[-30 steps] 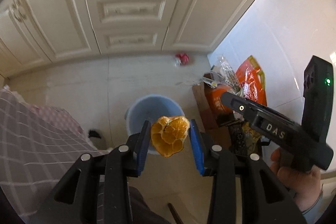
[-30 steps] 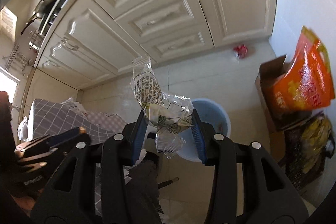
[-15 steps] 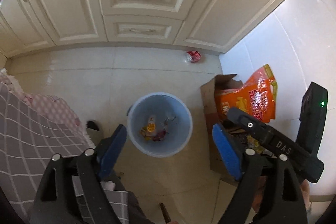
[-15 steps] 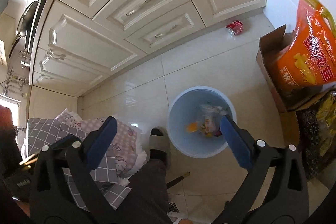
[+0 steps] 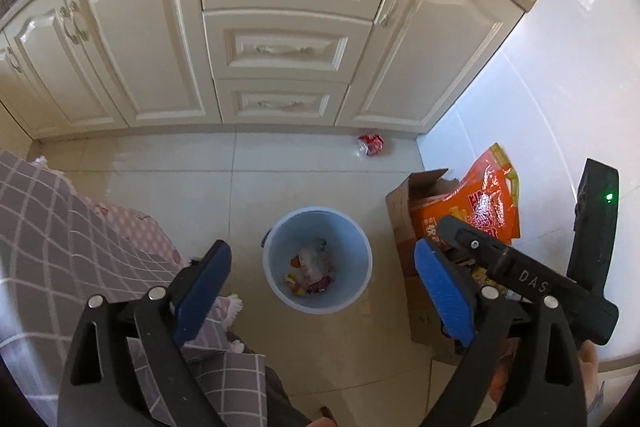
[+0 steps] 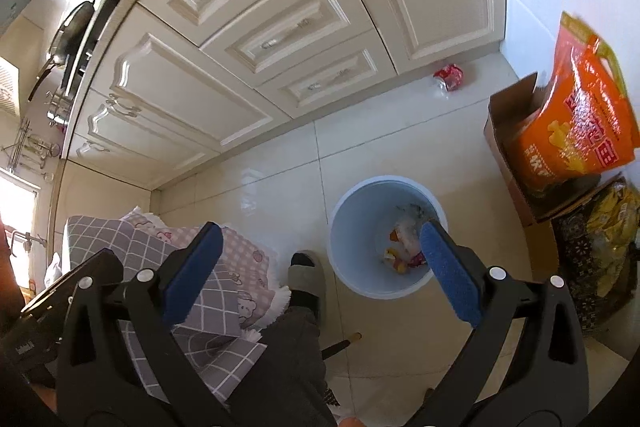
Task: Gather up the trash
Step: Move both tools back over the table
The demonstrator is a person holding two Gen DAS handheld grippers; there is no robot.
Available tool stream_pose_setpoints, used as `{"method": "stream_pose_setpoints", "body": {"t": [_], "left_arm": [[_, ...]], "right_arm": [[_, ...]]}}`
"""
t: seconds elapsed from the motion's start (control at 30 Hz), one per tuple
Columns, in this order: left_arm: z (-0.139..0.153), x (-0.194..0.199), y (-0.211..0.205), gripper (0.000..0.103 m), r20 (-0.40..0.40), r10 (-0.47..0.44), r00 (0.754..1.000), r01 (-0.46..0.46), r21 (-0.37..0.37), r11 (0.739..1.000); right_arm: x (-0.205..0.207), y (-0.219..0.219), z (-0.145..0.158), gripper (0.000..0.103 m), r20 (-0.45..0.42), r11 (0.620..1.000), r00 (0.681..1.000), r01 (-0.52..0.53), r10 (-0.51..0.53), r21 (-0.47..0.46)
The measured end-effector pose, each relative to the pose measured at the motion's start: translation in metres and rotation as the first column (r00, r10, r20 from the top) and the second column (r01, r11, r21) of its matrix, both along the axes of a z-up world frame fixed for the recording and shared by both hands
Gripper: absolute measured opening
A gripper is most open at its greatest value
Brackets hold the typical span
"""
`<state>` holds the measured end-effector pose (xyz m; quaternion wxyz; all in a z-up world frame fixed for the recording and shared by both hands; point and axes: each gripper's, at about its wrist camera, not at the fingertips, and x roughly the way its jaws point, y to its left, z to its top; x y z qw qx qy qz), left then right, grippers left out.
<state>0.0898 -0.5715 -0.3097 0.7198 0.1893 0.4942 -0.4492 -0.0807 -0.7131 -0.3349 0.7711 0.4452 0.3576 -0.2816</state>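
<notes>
A pale blue bin [image 5: 354, 289] stands on the tiled floor, below both grippers. Orange peel, a clear wrapper and other scraps [image 5: 311, 267] lie at its bottom. My left gripper [image 5: 320, 247] hangs above it, its jaws opening, with nothing between the blue pads. In the right wrist view the bin [image 6: 340, 215] sits under the right finger, with the trash [image 6: 402, 247] inside. My right gripper [image 6: 319, 228] is open wide and empty. A crumpled red wrapper [image 5: 371, 143] lies on the floor by the cabinet base, and the same red wrapper [image 6: 449, 75] is far from both grippers.
Cream cabinets [image 5: 280, 47] line the far side. A cardboard box [image 5: 404, 211] with an orange bag [image 5: 480, 207] stands right of the bin, against the white wall. A checked cloth [image 5: 60, 247] lies left. A slippered foot [image 6: 306, 275] rests beside the bin.
Both grippers opened. The orange peel fell from the left one and the clear wrapper from the right one into the bin. Both hands rose afterwards, so the bin looks smaller.
</notes>
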Motion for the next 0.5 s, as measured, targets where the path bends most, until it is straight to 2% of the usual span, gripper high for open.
{"method": "stream_pose_setpoints", "body": {"t": [0.2,0.5], "left_arm": [[0.042,-0.004,0.034,0.091,0.046,0.018,0.999,-0.015,-0.073,0.997],[0.112,-0.004,0.102,0.091,0.150,0.078,0.986,-0.048,-0.194,0.980]], "right_arm": [[0.003,0.021,0.046,0.097,0.041,0.997,0.999,-0.020,0.023,-0.072],[0.025,0.077,0.135,0.097,0.141,0.972,0.983,-0.084,0.116,-0.218]]}}
